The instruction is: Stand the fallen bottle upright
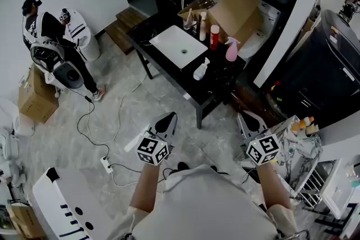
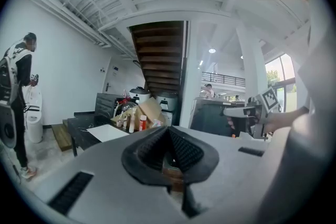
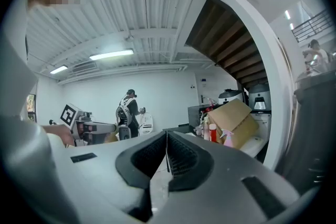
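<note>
A white spray bottle point(image 1: 201, 69) lies on its side on the black table point(image 1: 169, 73), just right of the white sink basin point(image 1: 179, 46). A pink spray bottle point(image 1: 231, 50), a red bottle point(image 1: 214, 36) and a beige bottle point(image 1: 202, 26) stand upright behind it. Both grippers hang over the floor, well short of the table. My left gripper point(image 1: 167, 122) point(image 2: 169, 132) is shut and holds nothing. My right gripper point(image 1: 250, 122) point(image 3: 167, 139) is shut too, also with nothing in it. In the gripper views the bottles point(image 2: 137, 123) point(image 3: 212, 131) are small and far off.
An open cardboard box point(image 1: 239, 8) stands at the table's far right corner. Another person point(image 1: 49, 45) stands at the left beside a white appliance. A cable and power strip point(image 1: 106, 162) lie on the tiled floor. Dark cabinets point(image 1: 320, 76) and a cluttered rack point(image 1: 301, 143) are at the right.
</note>
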Demonstrator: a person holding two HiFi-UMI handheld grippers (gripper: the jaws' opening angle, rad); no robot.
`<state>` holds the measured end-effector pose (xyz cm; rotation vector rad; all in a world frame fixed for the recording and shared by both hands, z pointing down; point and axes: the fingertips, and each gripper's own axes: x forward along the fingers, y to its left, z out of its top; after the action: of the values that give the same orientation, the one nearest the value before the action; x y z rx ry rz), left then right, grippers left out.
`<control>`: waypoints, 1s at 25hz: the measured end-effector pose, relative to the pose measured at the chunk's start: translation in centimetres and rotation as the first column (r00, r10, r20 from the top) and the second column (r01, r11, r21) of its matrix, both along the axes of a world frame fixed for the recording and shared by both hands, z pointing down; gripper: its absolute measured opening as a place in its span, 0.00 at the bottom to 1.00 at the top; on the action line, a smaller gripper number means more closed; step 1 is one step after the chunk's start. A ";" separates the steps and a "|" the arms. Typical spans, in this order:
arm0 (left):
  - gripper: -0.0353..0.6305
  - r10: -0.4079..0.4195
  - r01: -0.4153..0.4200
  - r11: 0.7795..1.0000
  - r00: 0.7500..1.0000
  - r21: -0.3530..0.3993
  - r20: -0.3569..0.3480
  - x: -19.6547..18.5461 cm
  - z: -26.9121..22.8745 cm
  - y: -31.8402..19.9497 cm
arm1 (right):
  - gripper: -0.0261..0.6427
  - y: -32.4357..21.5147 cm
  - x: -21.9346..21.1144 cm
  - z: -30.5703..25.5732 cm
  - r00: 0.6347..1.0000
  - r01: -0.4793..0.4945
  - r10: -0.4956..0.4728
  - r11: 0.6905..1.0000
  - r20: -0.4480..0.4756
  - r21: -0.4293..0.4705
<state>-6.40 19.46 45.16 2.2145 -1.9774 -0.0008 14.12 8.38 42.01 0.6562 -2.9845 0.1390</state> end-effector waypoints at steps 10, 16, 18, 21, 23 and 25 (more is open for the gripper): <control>0.14 0.034 -0.034 0.999 0.999 0.024 0.006 -0.4 -0.1 0.0 | 0.09 0.8 -1.4 0.6 1.000 0.014 -0.014 1.000 -0.014 0.001; 0.19 0.052 -0.052 0.998 0.999 0.025 0.000 -1.4 -0.1 -0.1 | 0.09 1.0 -2.7 0.9 0.999 0.002 -0.002 1.000 -0.040 0.005; 0.21 0.064 -0.064 0.998 0.998 0.024 -0.008 -1.6 0.2 0.0 | 0.09 1.1 -3.0 1.0 0.999 -0.007 0.007 1.000 -0.045 0.000; 0.24 0.076 -0.076 0.997 0.997 0.023 -0.013 -2.0 0.3 0.1 | 0.09 1.2 -3.5 1.2 0.999 -0.019 0.018 1.000 -0.051 -0.004; 0.28 0.079 -0.079 0.997 0.997 0.020 -0.013 -2.4 0.4 0.2 | 0.09 1.3 -3.9 1.2 0.998 -0.024 0.024 1.000 -0.056 -0.007; 0.31 0.081 -0.081 0.997 0.997 0.018 -0.014 -2.9 0.6 0.3 | 0.09 1.6 -4.3 1.3 0.998 -0.027 0.027 1.000 -0.060 -0.007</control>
<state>-9.26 19.76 45.75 2.2970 -1.8859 -0.0243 9.82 10.02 43.32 0.6875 -2.9174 0.1308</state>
